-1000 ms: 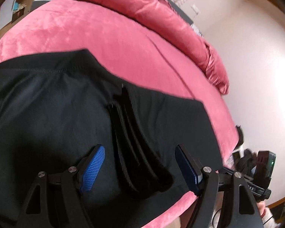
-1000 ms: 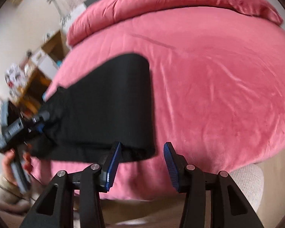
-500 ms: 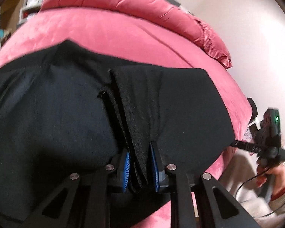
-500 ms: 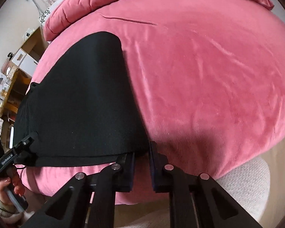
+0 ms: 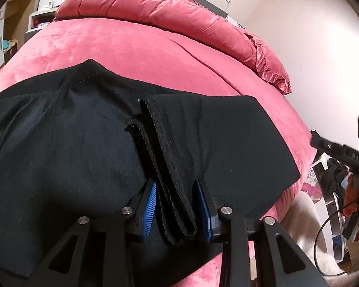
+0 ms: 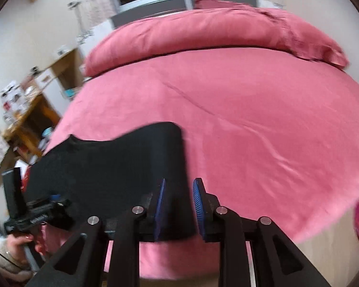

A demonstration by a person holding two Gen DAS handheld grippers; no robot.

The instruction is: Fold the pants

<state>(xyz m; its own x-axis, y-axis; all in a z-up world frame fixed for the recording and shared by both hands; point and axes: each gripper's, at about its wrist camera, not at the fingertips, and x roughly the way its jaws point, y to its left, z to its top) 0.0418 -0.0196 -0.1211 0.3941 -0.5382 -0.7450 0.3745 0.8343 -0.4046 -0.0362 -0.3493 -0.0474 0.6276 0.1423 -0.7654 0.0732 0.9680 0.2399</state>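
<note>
While left gripper (image 5: 177,211) pinches black pants (image 5: 83,148) hem, right gripper (image 6: 178,206) clamps pants edge; "DAS" legible on right gripper.

One pants (image 5: 83,143), two grippers (image 5: 177,211) (image 6: 178,205), one bed (image 5: 131,47), one pillow (image 5: 155,7).

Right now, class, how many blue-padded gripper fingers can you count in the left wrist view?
2. One blue ribbed finger pad presses the left side of the bunched black fabric pants; the other presses the right side. Fabric hides part of both pads.

Soft daylight — blurred, fisheye-warped edges.
</note>
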